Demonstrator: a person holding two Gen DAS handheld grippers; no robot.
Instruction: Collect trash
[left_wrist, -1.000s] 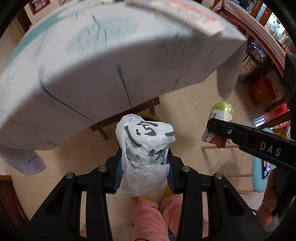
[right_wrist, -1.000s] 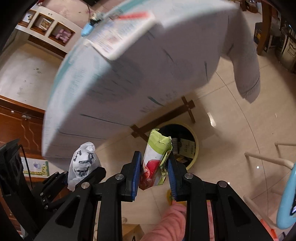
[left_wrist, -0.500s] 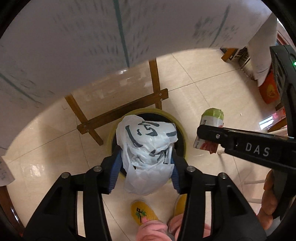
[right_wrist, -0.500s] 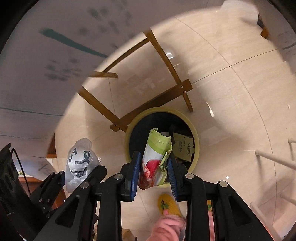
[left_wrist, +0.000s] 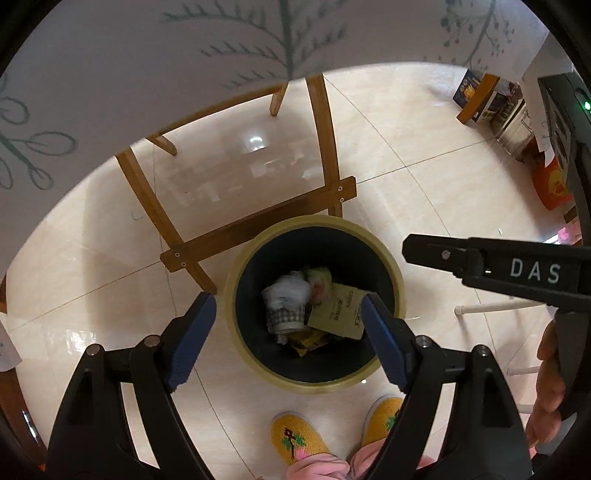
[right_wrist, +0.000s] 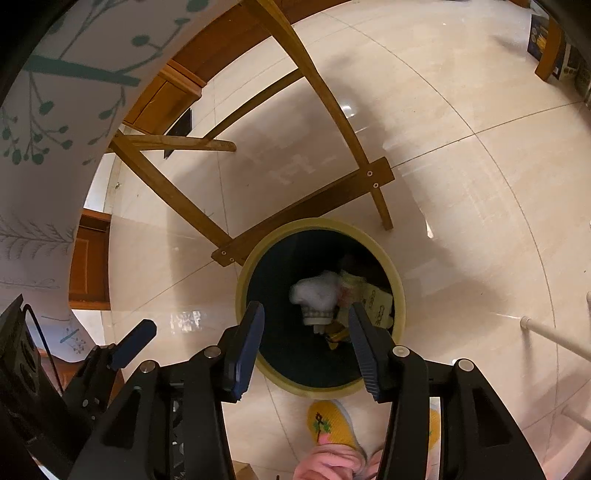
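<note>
Now white bag (left_wrist: 286, 293) lies in bin (left_wrist: 395, 269) beneath left claw (left_wrist: 288, 328).

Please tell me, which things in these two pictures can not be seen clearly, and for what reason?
- White bag and green packet in the bin: motion-blurred in both views.
- Bin's bottom: covered by trash, dark.
- Tabletop: its overhanging tablecloth shows only from below.
- Person: only yellow slippers, pink trouser cuffs, cut by the lower edge.
- Right gripper: one finger in the left view.
</note>
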